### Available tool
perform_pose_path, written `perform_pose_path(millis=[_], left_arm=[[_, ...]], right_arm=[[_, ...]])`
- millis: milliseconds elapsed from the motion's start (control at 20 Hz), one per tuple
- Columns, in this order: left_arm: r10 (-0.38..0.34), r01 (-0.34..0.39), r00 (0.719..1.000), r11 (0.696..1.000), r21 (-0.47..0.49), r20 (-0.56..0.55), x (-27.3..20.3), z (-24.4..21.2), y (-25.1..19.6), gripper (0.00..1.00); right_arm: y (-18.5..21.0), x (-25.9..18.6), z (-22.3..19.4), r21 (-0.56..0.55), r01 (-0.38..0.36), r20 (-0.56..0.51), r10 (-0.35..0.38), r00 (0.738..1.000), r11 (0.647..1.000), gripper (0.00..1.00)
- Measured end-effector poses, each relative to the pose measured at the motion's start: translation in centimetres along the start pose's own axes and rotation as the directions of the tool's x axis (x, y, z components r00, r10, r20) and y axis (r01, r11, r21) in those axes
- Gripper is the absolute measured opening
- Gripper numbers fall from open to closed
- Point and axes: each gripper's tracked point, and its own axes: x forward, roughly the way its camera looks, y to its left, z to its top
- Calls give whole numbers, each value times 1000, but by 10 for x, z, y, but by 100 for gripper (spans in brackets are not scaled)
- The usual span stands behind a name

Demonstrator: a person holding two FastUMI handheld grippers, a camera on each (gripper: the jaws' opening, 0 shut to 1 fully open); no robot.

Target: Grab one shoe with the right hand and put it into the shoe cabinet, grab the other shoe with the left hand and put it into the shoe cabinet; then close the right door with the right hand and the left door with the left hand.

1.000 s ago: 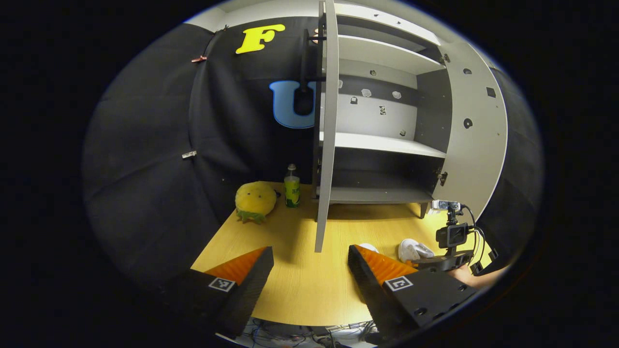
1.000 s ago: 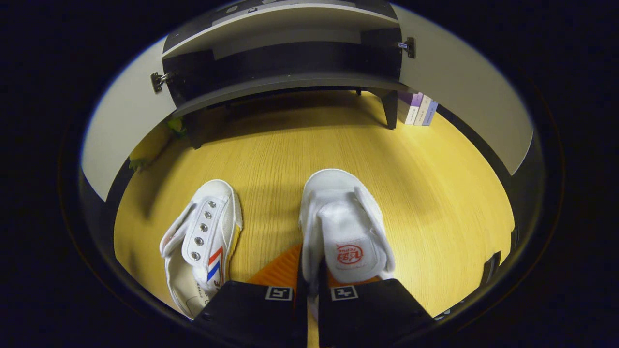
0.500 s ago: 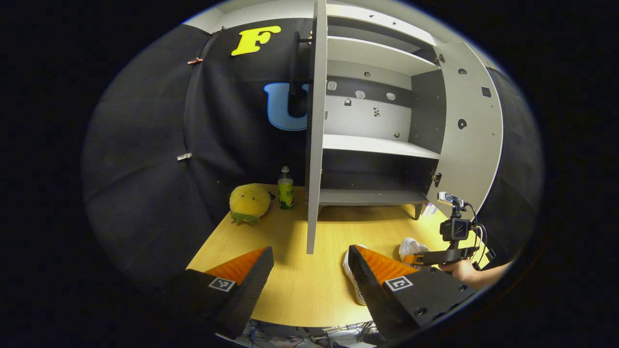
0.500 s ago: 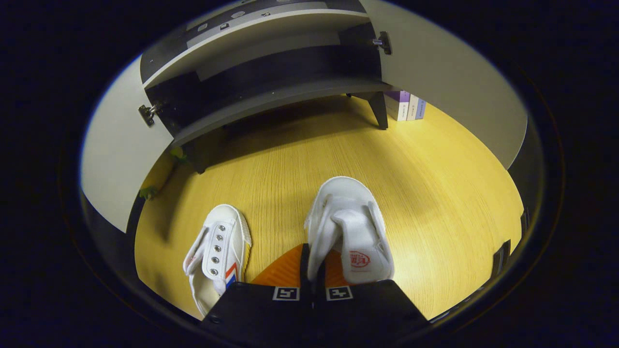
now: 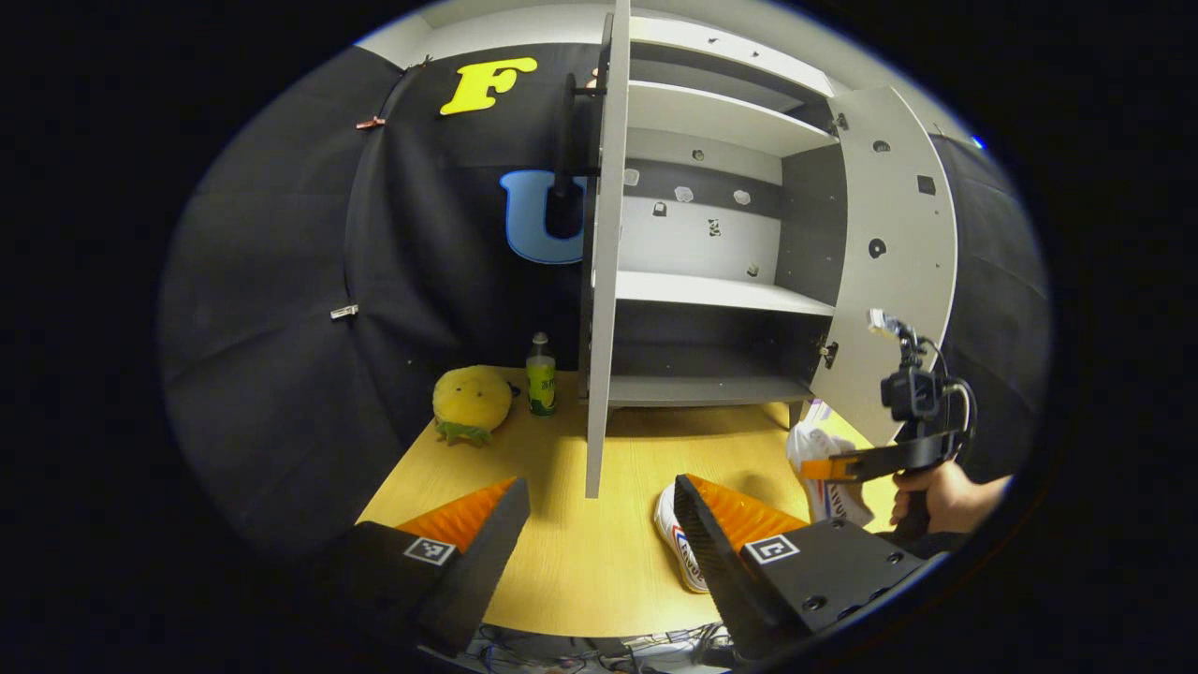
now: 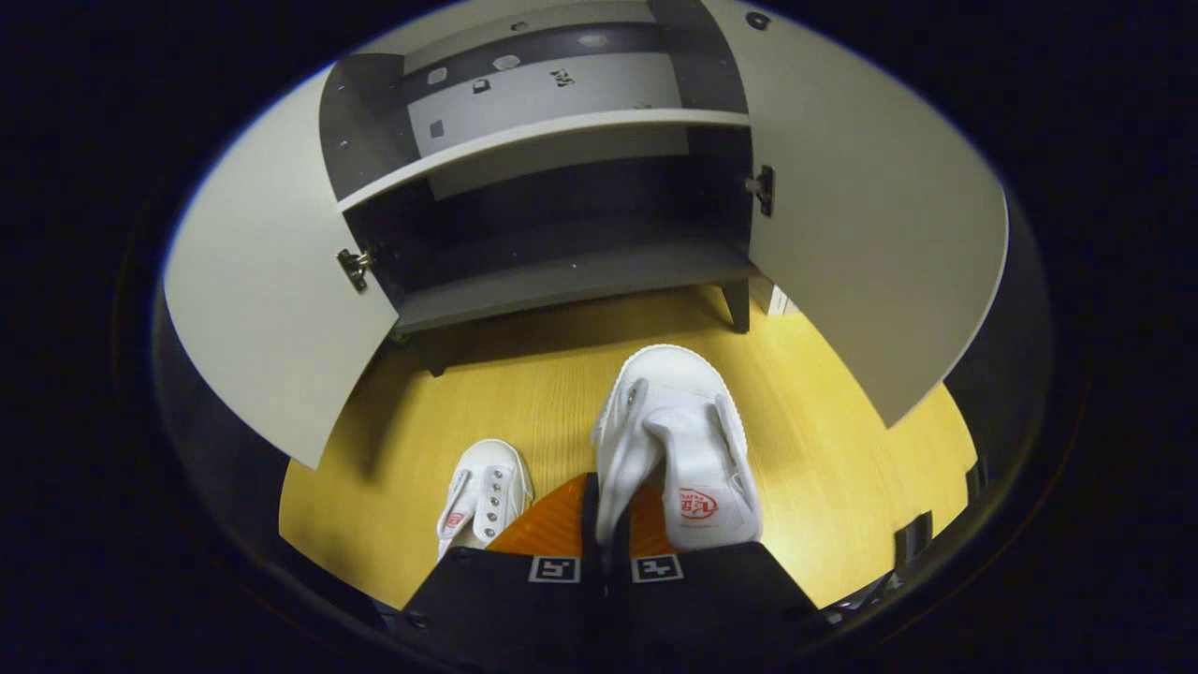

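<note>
My right gripper (image 6: 604,524) is shut on the side wall of a white shoe (image 6: 679,440), which hangs above the wooden table (image 6: 842,449) with its toe toward the cabinet (image 6: 562,281). Seen from the left gripper view, that right gripper (image 5: 828,468) and the held shoe (image 5: 824,473) are in the air at the right, in a hand (image 5: 941,496). The second white shoe (image 6: 482,487) with red and blue stripes lies on the table; in the left gripper view this shoe (image 5: 679,548) lies by my right finger. My left gripper (image 5: 599,524) is open above the table's front edge. Both cabinet doors (image 5: 599,253) (image 5: 889,253) stand open.
A yellow plush toy (image 5: 471,401) and a green bottle (image 5: 540,379) stand left of the cabinet by the black cloth wall. Some books (image 6: 777,301) peek out behind the right door. The cabinet's bottom shelf (image 6: 571,281) is dark and bare.
My right gripper has lifted the held shoe off the table and risen, facing the cabinet's lower shelf. The left gripper drifted slightly; its jaws stayed open.
</note>
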Motion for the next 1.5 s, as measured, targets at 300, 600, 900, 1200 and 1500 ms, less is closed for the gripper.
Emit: perform_pose_path(millis=[300,600,900,1200,1500], left_arm=[[7,-6,999,1000,-15,33,-9,6,17,96],[30,-23,996,996,-89,81,-8,18,28,96],[55,-49,995,996,-78,78,-12,18,42,96],[129,-122,990,986,-110,59,-16,22,58,96],[184,-176,983,961,-214,15,-10,16,69,96]], right_arm=[[41,-52,95,-109,-68,102,79,992,992,5],[62,-66,205,-212,-48,236,99,967,976,5],[77,-33,292,-248,-44,296,119,948,968,5],[66,43,357,-263,9,276,67,959,965,5],[50,118,397,-264,54,225,8,974,963,5]])
